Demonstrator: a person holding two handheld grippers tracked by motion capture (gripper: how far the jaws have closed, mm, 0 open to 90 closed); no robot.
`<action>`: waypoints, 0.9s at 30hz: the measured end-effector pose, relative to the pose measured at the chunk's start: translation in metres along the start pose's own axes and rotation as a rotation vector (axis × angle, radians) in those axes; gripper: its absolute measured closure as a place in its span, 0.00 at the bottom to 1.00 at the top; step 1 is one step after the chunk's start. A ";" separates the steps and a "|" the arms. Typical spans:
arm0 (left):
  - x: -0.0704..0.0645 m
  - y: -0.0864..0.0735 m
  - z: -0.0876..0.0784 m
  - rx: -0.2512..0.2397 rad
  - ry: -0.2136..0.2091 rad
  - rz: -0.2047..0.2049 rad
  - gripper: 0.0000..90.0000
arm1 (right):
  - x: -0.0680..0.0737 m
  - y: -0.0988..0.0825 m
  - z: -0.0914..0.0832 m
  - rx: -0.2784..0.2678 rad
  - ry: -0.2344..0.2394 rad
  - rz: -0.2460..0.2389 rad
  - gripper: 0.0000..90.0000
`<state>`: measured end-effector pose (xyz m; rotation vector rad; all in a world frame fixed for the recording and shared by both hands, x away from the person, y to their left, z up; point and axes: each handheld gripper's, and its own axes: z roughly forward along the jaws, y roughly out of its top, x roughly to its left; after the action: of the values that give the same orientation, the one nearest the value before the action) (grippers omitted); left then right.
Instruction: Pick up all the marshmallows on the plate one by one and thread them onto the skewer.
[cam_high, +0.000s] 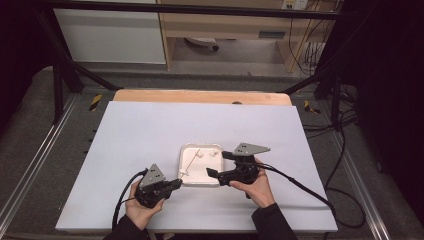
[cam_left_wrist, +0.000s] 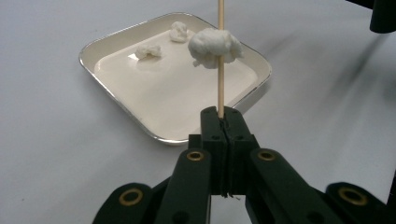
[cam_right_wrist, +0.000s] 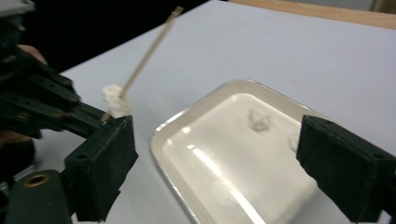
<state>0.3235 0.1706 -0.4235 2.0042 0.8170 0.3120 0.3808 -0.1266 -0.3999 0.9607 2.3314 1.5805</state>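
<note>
High view: both forearms enter from the bottom edge, dark sleeves showing, each hand wrapped around a gripper body. The left gripper (cam_high: 172, 185) sits in the lower centre-left, held low over the white table (cam_high: 150, 130) with its jaws pointing toward the frame's right, at the lower left corner of the white tray (cam_high: 186, 179). Its jaws are clenched on the lower end of a thin wooden skewer (cam_high: 191, 161), which slants up and right across the tray. The right gripper (cam_high: 218, 162) is right of centre, its hand beneath it with the wrist angled leftward, so the jaws point left over the tray's right edge; they stand wide apart with nothing between them.

In the left gripper view the skewer (cam_left_wrist: 220, 56) rises straight up from the closed jaws, a white lump (cam_left_wrist: 214, 46) threaded on it above the tray (cam_left_wrist: 116, 100). Two smaller white pieces (cam_left_wrist: 149, 51) lie in the tray's far part.
</note>
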 end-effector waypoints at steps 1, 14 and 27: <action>0.001 -0.001 -0.001 -0.001 0.001 -0.005 0.98 | -0.003 0.000 -0.001 0.009 -0.013 0.000 0.12; 0.009 -0.004 -0.008 -0.016 0.017 -0.026 0.98 | -0.024 0.004 0.011 0.078 -0.122 -0.041 0.08; 0.012 -0.004 -0.010 -0.021 0.021 -0.031 0.98 | -0.041 0.014 0.048 0.155 -0.139 -0.031 0.25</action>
<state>0.3255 0.1871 -0.4227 1.9700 0.8534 0.3227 0.4408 -0.1100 -0.4171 1.0255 2.3860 1.2931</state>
